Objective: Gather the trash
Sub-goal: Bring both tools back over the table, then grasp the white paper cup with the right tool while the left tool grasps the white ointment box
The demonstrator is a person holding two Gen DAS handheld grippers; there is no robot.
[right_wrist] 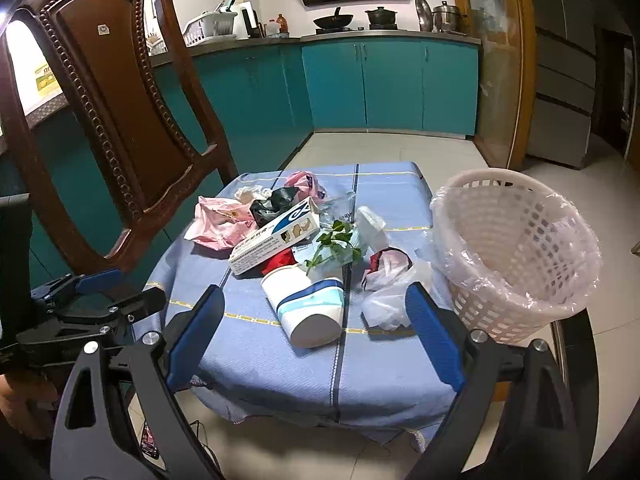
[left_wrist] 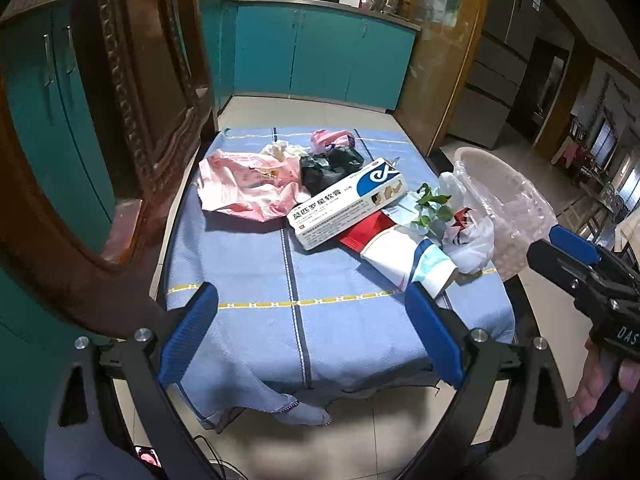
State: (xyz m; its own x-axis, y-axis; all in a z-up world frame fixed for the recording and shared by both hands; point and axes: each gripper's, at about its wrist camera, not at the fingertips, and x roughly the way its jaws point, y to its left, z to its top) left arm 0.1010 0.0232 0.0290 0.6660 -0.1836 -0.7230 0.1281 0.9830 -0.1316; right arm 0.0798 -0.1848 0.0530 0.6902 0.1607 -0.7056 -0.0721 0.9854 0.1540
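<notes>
A pile of trash lies on the blue tablecloth (left_wrist: 248,264): a white medicine box (left_wrist: 346,204) (right_wrist: 276,240), a pink wrapper (left_wrist: 248,184) (right_wrist: 218,226), a black bag (left_wrist: 330,168) (right_wrist: 274,200), a tipped paper cup (left_wrist: 412,256) (right_wrist: 310,306), green leaves (left_wrist: 434,210) (right_wrist: 336,246) and a white plastic bag (left_wrist: 470,236) (right_wrist: 390,292). A white basket (right_wrist: 520,256) (left_wrist: 508,204) with a clear liner stands at the table's right edge. My left gripper (left_wrist: 312,328) and right gripper (right_wrist: 316,332) are open and empty, in front of the table's near edge.
A carved wooden chair (right_wrist: 112,112) (left_wrist: 132,120) stands at the table's left side. Teal kitchen cabinets (right_wrist: 392,84) run along the back, with pots on the counter. A fridge (right_wrist: 564,60) stands at the right. The floor is tiled.
</notes>
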